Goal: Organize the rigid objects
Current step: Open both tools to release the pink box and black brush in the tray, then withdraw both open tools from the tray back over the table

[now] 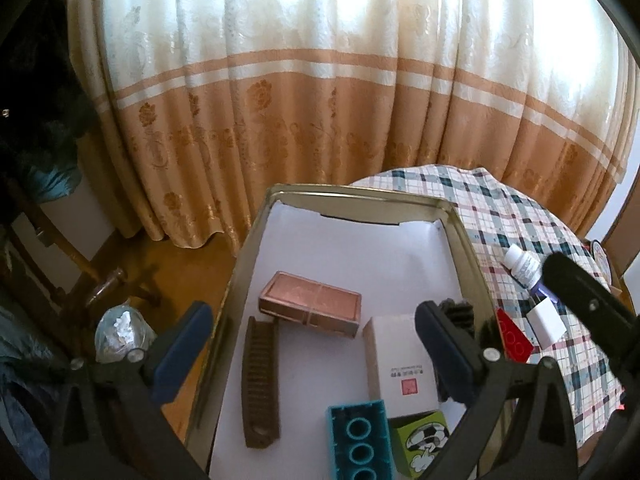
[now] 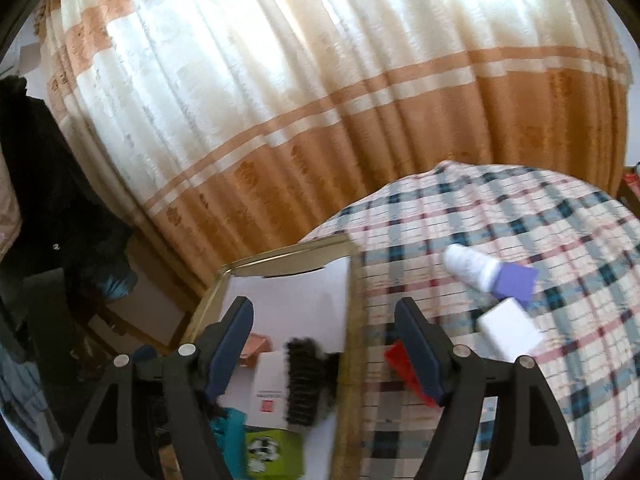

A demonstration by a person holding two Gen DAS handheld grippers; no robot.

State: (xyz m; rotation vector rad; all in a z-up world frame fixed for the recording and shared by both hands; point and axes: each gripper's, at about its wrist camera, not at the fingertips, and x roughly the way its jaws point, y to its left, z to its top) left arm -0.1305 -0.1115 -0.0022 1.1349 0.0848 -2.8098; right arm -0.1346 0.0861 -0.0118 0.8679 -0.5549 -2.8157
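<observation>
Left wrist view first: the left gripper (image 1: 312,344) hangs over the gold-rimmed tin tray (image 1: 256,236) with its jaws spread as wide as they go and nothing between the pads, only the tray's white lining showing in the gap. Already inside lie a copper-coloured box (image 1: 310,308), a brown comb (image 1: 260,380) with its long axis running toward the camera, a white carton (image 1: 400,364), a teal block (image 1: 358,440), a green printed box (image 1: 424,440) and a black brush (image 1: 460,312) against the right wall. Whatever is left to sort lies to the right, outside the tray on the plaid tablecloth (image 1: 520,216): a white bottle (image 1: 520,266) with its long axis slanting away to the upper left, a small white block (image 1: 546,322) just nearer, and a red flat piece (image 1: 514,338) close to the tray's wall. Right wrist view: the right gripper (image 2: 324,344) straddles the tray's right rim, jaws well apart and holding nothing. The red flat piece (image 2: 400,360) sits just beside its right finger, the white bottle (image 2: 472,266) and white block (image 2: 508,330) farther right and ahead, so the right hand looks much the nearer for any of them. Behind hangs a cream and orange curtain (image 2: 320,100); this view is blurred.
</observation>
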